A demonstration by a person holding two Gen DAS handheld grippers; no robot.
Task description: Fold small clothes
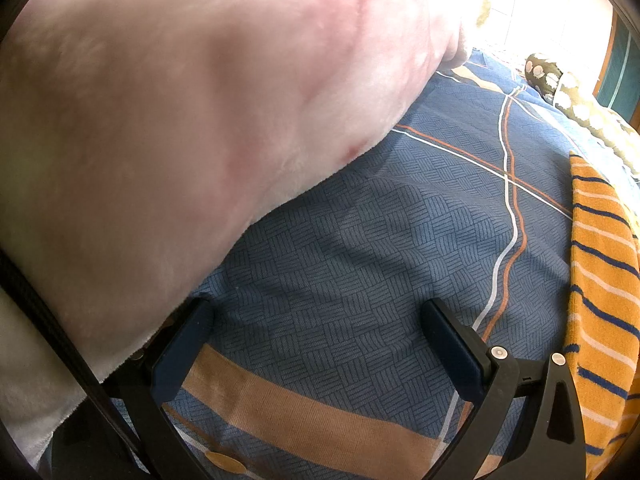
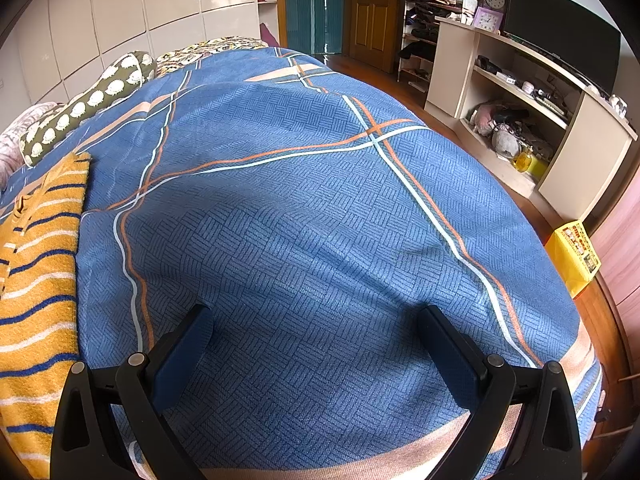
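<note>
Both sets of my fingers are spread wide, holding nothing. My left gripper point(image 1: 318, 320) hovers low over the bedspread point(image 1: 360, 240), its left finger right at the edge of the pink fleece point(image 1: 180, 120) — I can't tell if it touches. That fleece looms big and close, so I'd guess it's the next piece to grab. My right gripper point(image 2: 316, 328) sits over bare bedspread, the striped top point(image 2: 40, 272) off to its left, probably waiting its turn.
</note>
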